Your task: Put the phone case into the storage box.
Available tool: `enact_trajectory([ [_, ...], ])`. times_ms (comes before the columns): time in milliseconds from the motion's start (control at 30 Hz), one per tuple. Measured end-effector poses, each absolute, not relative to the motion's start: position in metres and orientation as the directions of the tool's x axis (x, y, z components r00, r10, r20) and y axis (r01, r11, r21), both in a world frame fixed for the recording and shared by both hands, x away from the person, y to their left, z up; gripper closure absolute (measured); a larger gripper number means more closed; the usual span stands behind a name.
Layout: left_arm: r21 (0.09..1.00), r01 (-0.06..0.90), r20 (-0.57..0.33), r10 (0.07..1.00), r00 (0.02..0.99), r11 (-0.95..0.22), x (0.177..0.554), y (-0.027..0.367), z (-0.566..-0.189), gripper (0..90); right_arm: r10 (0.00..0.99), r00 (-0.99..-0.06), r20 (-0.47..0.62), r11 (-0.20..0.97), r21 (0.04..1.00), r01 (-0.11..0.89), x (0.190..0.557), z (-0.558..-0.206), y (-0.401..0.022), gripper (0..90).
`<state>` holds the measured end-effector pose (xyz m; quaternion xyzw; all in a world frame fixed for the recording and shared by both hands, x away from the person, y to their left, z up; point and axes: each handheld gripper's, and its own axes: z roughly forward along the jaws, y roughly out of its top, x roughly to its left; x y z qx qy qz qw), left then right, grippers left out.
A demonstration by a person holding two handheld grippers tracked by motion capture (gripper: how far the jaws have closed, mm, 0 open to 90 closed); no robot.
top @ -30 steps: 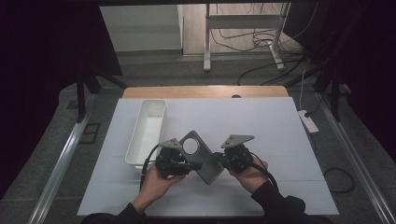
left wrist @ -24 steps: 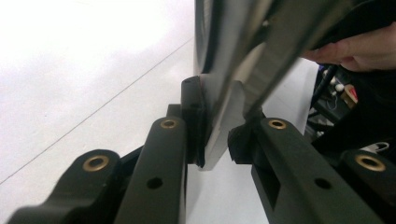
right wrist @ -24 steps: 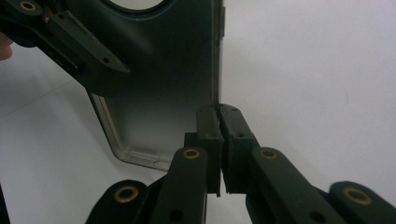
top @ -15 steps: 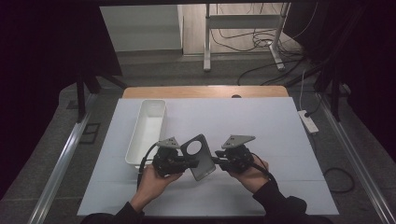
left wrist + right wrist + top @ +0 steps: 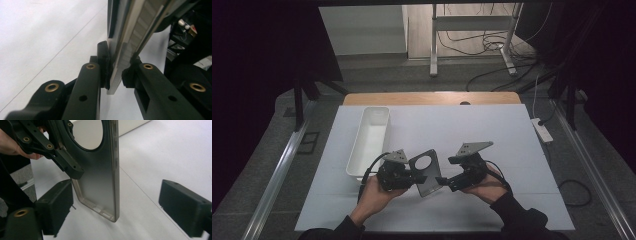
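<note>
- In the lower middle of the high view, the left gripper [image 5: 412, 177] holds a grey plate with a round hole [image 5: 427, 171] tilted above the white table [image 5: 512, 130]; the person's left hand [image 5: 374, 192] sits below it, toward the bottom of the frame
- In the left gripper view, the left gripper's [image 5: 116, 75] two black jaws are clamped on the plate's [image 5: 125, 37] thin edge at the centre of the frame, pads pressed to either face
- The right gripper [image 5: 443, 181] sits just right of the plate in the high view, in the person's right hand [image 5: 489, 187]; its jaws have just been opening
- In the right gripper view, the right gripper's [image 5: 116, 206] pads stand wide apart at lower left and lower right; the plate [image 5: 100, 177] hangs between them, upright, touching neither as far as can be seen
- A white tray [image 5: 369, 140] lies left of centre in the high view, near the left gripper; whether they touch cannot be told
</note>
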<state>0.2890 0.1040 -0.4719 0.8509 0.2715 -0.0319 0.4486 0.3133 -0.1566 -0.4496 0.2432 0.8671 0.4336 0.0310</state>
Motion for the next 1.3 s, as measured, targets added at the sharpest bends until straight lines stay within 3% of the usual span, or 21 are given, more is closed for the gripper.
enact_trajectory([
  [33,0.750,0.476,-0.293,0.413,0.862,-0.460,0.288,0.102,-0.471,79.2,0.424,-0.894,0.143,0.519,0.771,0.369,0.312,-0.449,-0.156,26.2],
  [67,0.750,0.476,-0.293,0.413,0.862,-0.460,0.288,0.102,-0.471,79.1,0.424,-0.894,0.143,0.519,0.771,0.369,0.312,-0.449,-0.156,26.2],
  [200,0.758,0.444,-0.282,0.373,0.884,-0.478,0.285,0.098,-0.471,79.1,0.376,-0.918,0.123,0.556,0.763,0.330,0.310,-0.449,-0.153,41.8],
  [367,0.761,0.424,-0.272,0.352,0.896,-0.492,0.283,0.094,-0.473,78.9,0.312,-0.946,0.085,0.589,0.764,0.263,0.304,-0.446,-0.151,67.7],
  [500,0.757,0.414,-0.240,0.375,0.896,-0.505,0.282,0.094,-0.473,79.0,0.291,-0.955,0.066,0.610,0.756,0.238,0.304,-0.445,-0.154,77.8],
  [667,0.761,0.430,-0.246,0.399,0.884,-0.485,0.284,0.096,-0.473,78.2,0.281,-0.958,0.049,0.607,0.764,0.217,0.300,-0.440,-0.153,80.9],
  [900,0.749,0.453,-0.218,0.467,0.857,-0.483,0.286,0.097,-0.478,64.3,0.327,-0.945,0.020,0.616,0.754,0.229,0.298,-0.440,-0.152,81.0],
  [1133,0.763,0.459,-0.180,0.531,0.828,-0.456,0.288,0.099,-0.479,36.3,0.404,-0.914,0.037,0.575,0.767,0.285,0.300,-0.437,-0.159,80.9],
  [1300,0.774,0.475,-0.181,0.572,0.800,-0.418,0.289,0.102,-0.479,24.4,0.438,-0.898,0.049,0.553,0.772,0.312,0.302,-0.435,-0.163,81.0],
])
